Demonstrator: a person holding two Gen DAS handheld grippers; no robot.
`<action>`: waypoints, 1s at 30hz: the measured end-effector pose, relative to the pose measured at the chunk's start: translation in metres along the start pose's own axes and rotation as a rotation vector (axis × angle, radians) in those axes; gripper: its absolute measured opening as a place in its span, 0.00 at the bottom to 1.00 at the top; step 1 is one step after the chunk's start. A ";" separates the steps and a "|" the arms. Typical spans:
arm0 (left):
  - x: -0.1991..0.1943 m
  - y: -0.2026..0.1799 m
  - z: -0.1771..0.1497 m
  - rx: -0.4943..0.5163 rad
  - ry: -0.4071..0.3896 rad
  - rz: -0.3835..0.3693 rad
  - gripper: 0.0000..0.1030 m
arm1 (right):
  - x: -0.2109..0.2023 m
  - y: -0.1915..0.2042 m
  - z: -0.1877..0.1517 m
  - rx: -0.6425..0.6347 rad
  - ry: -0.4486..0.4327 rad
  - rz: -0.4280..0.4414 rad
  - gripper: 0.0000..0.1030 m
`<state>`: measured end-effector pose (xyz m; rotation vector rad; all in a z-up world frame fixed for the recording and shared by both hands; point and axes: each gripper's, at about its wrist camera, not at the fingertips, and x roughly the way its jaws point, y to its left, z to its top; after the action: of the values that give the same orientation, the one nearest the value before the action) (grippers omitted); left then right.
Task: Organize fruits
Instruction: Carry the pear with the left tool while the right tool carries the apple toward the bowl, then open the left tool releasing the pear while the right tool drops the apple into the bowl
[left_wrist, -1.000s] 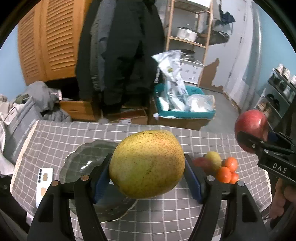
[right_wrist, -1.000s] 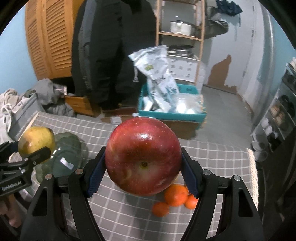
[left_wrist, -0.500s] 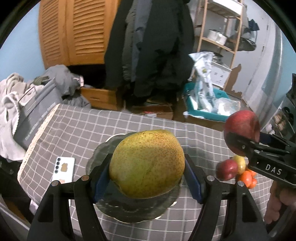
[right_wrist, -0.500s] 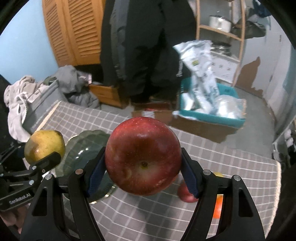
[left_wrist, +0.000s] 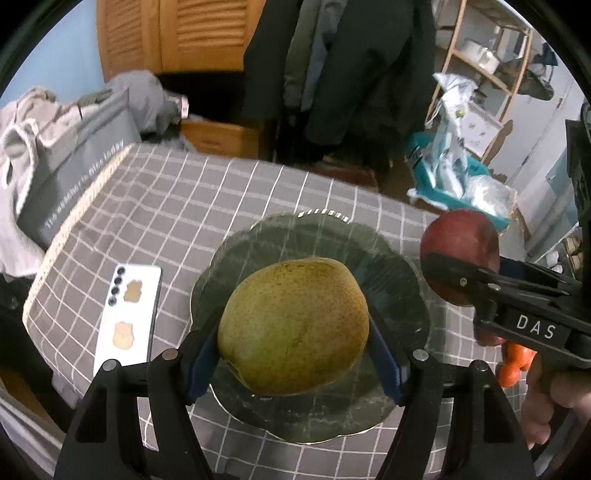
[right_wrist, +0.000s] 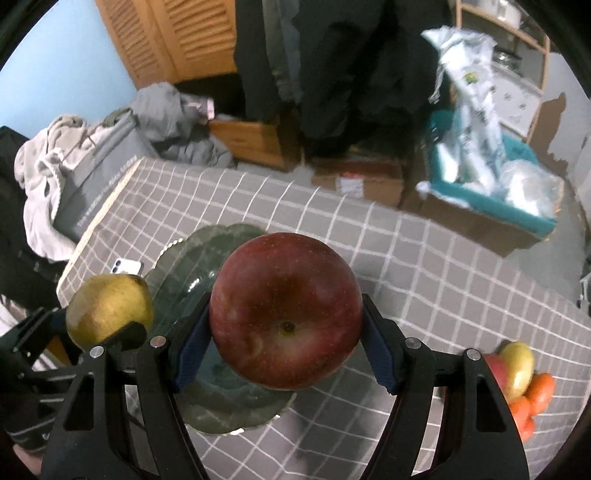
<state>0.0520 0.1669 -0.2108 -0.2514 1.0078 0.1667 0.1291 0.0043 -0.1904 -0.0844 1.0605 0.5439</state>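
Item one: our left gripper (left_wrist: 293, 363), blue pads pinching a speckled yellow-green pear (left_wrist: 293, 326) by its sides, held above the dark glass plate (left_wrist: 325, 240); whether the pear touches the plate we cannot tell.

Item two: our right gripper (right_wrist: 286, 352), pads pressed to both sides of a red apple (right_wrist: 286, 310), calyx end toward the camera. It hangs over the right part of the same plate. In the left wrist view this tool's body bears white lettering "DAS"; in the right wrist view, lettering on the left tool is too dark to read.

Item three: a white phone (left_wrist: 127, 314), face down, just left of the plate, near the table's left edge.

Item four: a small pile of fruit (right_wrist: 524, 384) near the table's right edge, well apart from the plate: a yellow-red piece, a red one, several orange ones.

Item five: the table (left_wrist: 166, 206), under a grey cloth with white grid lines. Its far half is bare, as is the stretch between plate and pile.

Item six: a grey bag (left_wrist: 74, 177) against the far left corner, printed with a white line we cannot read.
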 end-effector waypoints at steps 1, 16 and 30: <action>0.003 0.001 -0.001 -0.002 0.007 0.004 0.72 | 0.005 0.002 0.000 -0.002 0.010 0.006 0.72; 0.057 0.016 -0.017 -0.030 0.141 0.043 0.72 | 0.061 0.004 -0.009 -0.011 0.159 0.021 0.72; 0.089 0.018 -0.026 -0.052 0.231 0.040 0.72 | 0.072 0.006 -0.013 -0.016 0.196 0.026 0.72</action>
<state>0.0730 0.1785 -0.3016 -0.3031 1.2398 0.2035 0.1427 0.0326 -0.2566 -0.1400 1.2492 0.5760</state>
